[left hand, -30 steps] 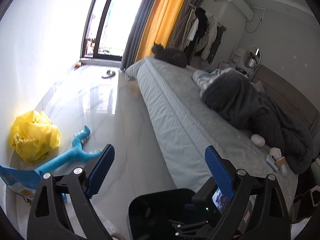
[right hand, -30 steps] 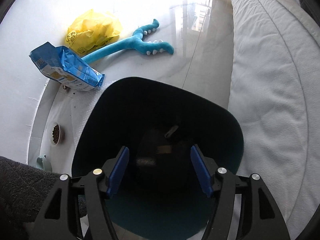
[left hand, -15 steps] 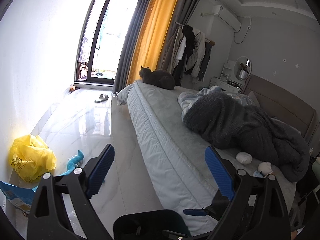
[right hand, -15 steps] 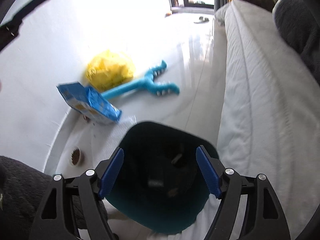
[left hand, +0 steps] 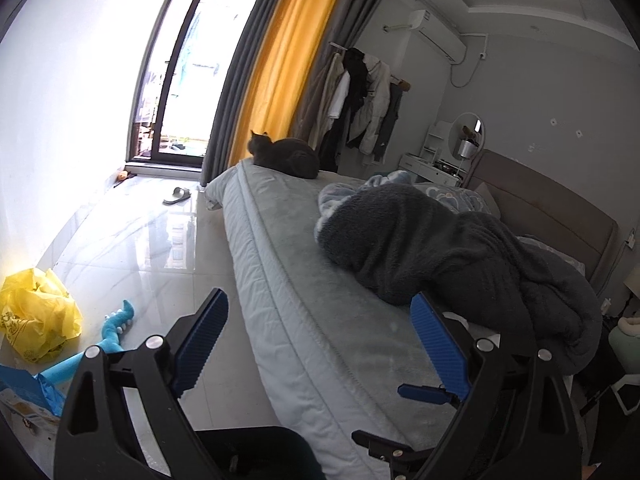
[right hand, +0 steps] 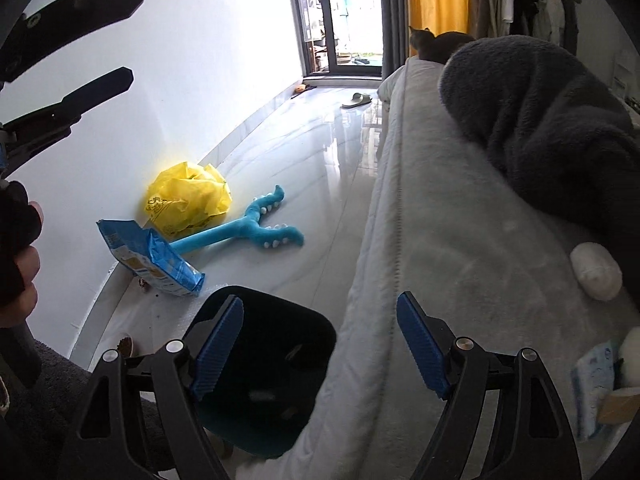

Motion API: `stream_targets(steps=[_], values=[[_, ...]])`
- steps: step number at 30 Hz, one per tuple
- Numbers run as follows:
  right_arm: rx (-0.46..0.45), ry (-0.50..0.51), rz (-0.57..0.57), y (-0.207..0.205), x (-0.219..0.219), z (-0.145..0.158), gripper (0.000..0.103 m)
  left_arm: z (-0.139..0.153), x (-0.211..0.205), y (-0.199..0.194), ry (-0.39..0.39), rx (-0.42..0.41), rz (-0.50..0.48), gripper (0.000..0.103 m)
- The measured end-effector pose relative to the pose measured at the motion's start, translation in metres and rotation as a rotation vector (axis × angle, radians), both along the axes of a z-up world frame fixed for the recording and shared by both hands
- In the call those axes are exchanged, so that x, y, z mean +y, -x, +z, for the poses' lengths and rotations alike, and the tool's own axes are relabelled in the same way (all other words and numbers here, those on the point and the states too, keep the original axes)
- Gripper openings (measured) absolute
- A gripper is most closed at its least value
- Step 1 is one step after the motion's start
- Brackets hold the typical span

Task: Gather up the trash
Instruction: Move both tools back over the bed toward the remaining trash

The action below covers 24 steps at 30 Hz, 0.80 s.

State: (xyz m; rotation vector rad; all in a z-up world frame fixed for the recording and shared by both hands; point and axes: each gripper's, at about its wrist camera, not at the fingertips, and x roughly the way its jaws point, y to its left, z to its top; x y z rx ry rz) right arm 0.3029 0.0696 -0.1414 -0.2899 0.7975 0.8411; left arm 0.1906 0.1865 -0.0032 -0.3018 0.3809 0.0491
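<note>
Right wrist view: right gripper (right hand: 320, 346) jaws have just been opening, nothing between them, fingers spread above the dark bin (right hand: 264, 376) under the left finger; white crumpled tissue (right hand: 596, 271) lies on the bed (right hand: 460, 248) beyond the right finger, beside the dark blanket (right hand: 540, 116). Left gripper (left hand: 320, 344) also spread and empty, pointing along the mattress, cat (left hand: 286, 157) far ahead; step looks like a reach for the next trash piece, so next move calls for swinging right and closing on the tissue.

The bed (right hand: 460, 240) carries a dark blanket (right hand: 540, 112), cat (left hand: 284, 156) and white wad (right hand: 596, 270).
</note>
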Motion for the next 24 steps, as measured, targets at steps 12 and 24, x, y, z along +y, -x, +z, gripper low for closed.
stream_targets(steps=[12, 24], values=[[-0.104, 0.020, -0.193, -0.024, -0.082, 0.017, 0.080, -0.010, -0.057, -0.029, -0.069, 0.014, -0.104, 0.094], [-0.128, 0.033, -0.314, -0.039, -0.148, 0.016, 0.080, -0.015, -0.113, -0.046, -0.093, 0.022, -0.221, 0.094]])
